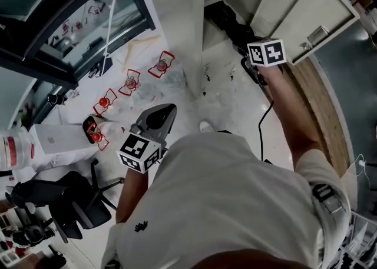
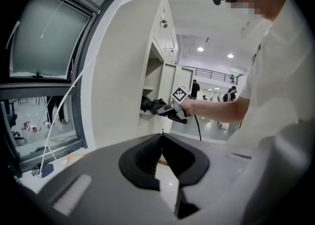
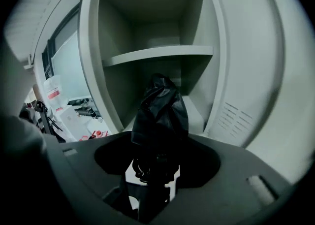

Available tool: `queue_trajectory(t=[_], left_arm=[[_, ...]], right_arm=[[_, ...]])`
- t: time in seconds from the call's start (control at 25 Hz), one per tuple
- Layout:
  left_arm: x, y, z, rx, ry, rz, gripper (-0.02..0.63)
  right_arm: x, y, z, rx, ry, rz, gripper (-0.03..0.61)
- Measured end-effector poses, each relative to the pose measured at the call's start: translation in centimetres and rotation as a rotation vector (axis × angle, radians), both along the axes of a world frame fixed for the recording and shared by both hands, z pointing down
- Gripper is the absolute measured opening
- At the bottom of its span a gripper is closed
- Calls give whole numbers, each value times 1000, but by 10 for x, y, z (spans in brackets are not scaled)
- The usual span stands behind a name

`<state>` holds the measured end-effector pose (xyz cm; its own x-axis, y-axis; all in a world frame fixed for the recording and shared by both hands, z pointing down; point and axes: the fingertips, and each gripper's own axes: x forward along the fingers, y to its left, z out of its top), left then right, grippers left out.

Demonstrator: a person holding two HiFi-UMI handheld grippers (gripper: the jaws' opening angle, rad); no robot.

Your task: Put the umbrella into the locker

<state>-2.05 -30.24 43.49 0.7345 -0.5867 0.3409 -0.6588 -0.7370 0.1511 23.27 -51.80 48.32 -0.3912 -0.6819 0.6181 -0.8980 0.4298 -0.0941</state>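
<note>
A folded black umbrella (image 3: 160, 115), a soft bundle of crinkled, faintly glossy fabric that narrows toward its far end, is clamped between the jaws of the right gripper (image 3: 152, 170). The jaws press in on the lower part of the bundle from both sides. The umbrella points into the open locker (image 3: 216, 47), with its far end just below a flat shelf (image 3: 162, 51), at the mouth of the lower compartment. It is unclear whether the fabric touches the compartment floor.

The locker is made of smooth, pale, matte panels with straight, square edges. Open space shows between the umbrella and both side walls, and more above it up to the shelf's underside. To the right, the locker door (image 3: 238, 115) stands swung open; it is a flat panel with short slotted vents.

In the left gripper view, the right gripper reaches out at arm's length to the locker's front edge. The left gripper (image 2: 161, 138) is held back near the person's torso, well away from the locker. Its black ribbed pads meet at the tips with nothing between them, set in a smooth grey body.

A dark-framed window (image 2: 39, 37) stands beside the locker. A thin black cable (image 1: 262, 126) hangs from the right gripper.
</note>
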Motion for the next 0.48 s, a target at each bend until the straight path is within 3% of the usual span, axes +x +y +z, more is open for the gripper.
queue_trajectory(t=[0.48], left_arm=[[8, -50, -1, 8, -18, -149, 58]], right_arm=[[-24, -122, 22, -3, 73, -92, 242]])
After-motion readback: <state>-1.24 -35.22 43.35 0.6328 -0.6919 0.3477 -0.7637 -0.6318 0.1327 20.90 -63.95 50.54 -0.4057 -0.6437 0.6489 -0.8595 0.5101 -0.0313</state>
